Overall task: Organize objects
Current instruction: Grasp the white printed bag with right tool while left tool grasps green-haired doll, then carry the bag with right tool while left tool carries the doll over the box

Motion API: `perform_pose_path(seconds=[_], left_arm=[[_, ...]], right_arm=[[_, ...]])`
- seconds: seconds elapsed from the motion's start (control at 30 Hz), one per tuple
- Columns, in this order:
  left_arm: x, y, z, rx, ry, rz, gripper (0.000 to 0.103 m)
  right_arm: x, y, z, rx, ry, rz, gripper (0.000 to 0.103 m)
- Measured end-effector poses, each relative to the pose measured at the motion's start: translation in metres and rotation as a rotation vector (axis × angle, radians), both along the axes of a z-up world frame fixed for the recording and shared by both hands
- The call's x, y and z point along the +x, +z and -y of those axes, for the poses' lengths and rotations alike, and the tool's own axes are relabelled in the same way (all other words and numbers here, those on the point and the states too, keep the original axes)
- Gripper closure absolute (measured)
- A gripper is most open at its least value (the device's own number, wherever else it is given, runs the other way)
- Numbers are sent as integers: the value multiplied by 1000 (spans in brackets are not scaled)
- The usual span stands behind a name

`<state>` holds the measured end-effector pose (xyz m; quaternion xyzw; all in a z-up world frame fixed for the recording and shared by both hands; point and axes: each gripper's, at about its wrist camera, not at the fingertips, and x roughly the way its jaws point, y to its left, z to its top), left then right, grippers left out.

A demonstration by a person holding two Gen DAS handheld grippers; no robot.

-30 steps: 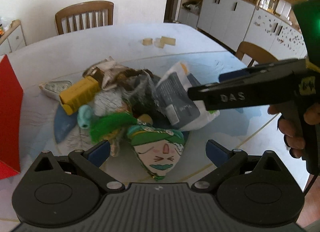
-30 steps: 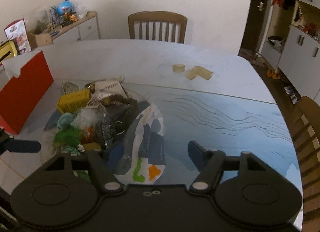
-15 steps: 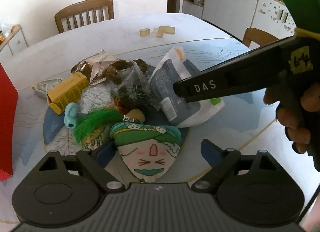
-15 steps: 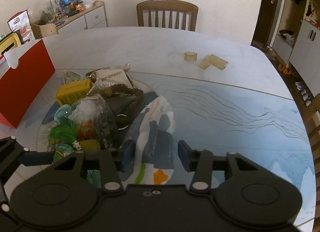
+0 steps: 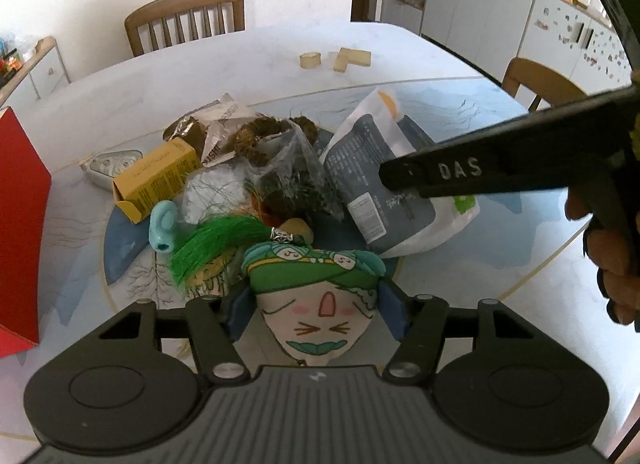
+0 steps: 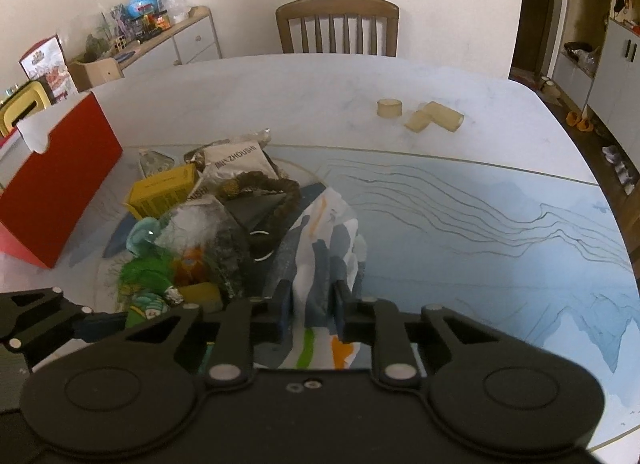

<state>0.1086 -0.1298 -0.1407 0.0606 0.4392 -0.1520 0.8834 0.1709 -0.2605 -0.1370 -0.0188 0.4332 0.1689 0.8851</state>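
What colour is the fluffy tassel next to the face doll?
Bright green. The tassel shows best in the left wrist view, just left of the doll.

Green-turbaned doll face (image 5: 320,296), pink cheeks, teal lips! Bright green tassel (image 5: 208,242) beside a yellow box (image 5: 158,180). Red box (image 6: 56,180), pale blue tabletop (image 6: 480,232) with dark wavy lines.

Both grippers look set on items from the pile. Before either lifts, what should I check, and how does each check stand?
1. Right gripper pinching the white patterned bag: ok; jaws just closed, fabric bunched between them.
2. Left gripper gripping the face pouch: cannot tell; jaws have been closing, pads flank it, contact unclear.
3. Green tassel free of the pouch: not ok; it looks attached at the pouch top.
4. Bag free of neighbours: cannot tell; it leans on the clear packet.
5. Red box reachable: ok, beside the pile.
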Motion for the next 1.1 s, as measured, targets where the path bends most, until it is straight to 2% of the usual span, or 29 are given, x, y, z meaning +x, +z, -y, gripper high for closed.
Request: perform_pose_path(seconds=[0.23, 0.6, 0.77, 1.1], left_arm=[[-6, 24, -20, -73, 44, 20, 40], [-12, 87, -75, -188, 126, 90, 40], [-9, 119, -115, -225, 125, 119, 40], [-1, 160, -205, -217, 160, 164, 40]], right_arm=[[-11, 23, 7, 31, 0, 24, 86], [-29, 74, -1, 62, 40, 95, 86], [-34, 98, -25, 64, 64, 130, 86], [-38, 130, -112, 89, 139, 161, 86]])
